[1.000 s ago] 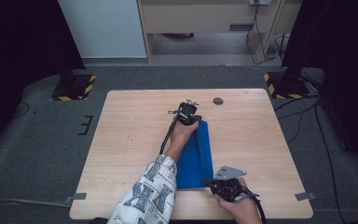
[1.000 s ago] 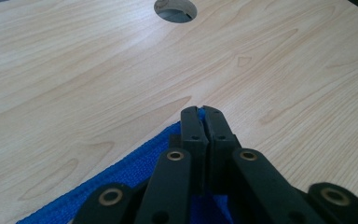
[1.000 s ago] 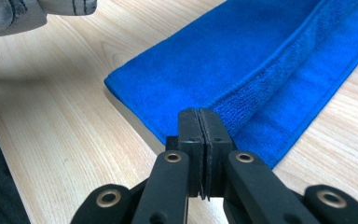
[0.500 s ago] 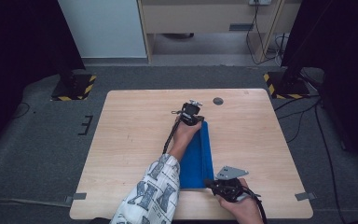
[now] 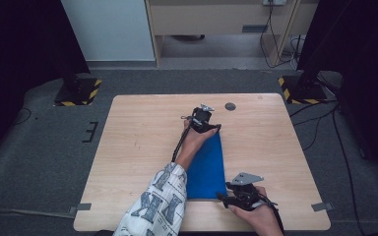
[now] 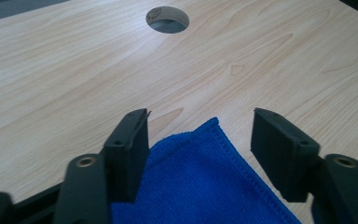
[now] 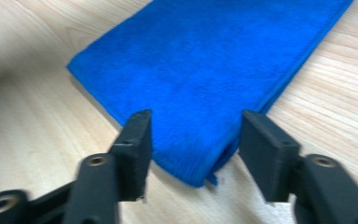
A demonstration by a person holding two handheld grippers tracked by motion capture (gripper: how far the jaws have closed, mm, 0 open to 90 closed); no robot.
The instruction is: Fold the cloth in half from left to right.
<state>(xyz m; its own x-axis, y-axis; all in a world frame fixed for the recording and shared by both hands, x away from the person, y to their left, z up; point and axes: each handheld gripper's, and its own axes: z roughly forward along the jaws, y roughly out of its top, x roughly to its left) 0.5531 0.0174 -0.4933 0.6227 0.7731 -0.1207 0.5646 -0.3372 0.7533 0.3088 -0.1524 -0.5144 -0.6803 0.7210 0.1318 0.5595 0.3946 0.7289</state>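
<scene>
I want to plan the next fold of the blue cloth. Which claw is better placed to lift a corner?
Probably the right claw: its jaws have just opened and straddle the near corner of the blue cloth. The left claw, also just opened, has the far corner between its jaws too.

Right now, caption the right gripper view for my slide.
Right gripper just opened, jaws astride the folded blue cloth's corner.

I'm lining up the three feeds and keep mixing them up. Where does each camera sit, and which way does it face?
High view: above the person's side, looking forward and down on the table; both forearms show.
Left gripper view: on the left claw, facing the blue cloth corner and the table hole; open jaws show.
Right gripper view: on the right claw, facing the cloth's near corner; open jaws show.
All share the cloth.
</scene>
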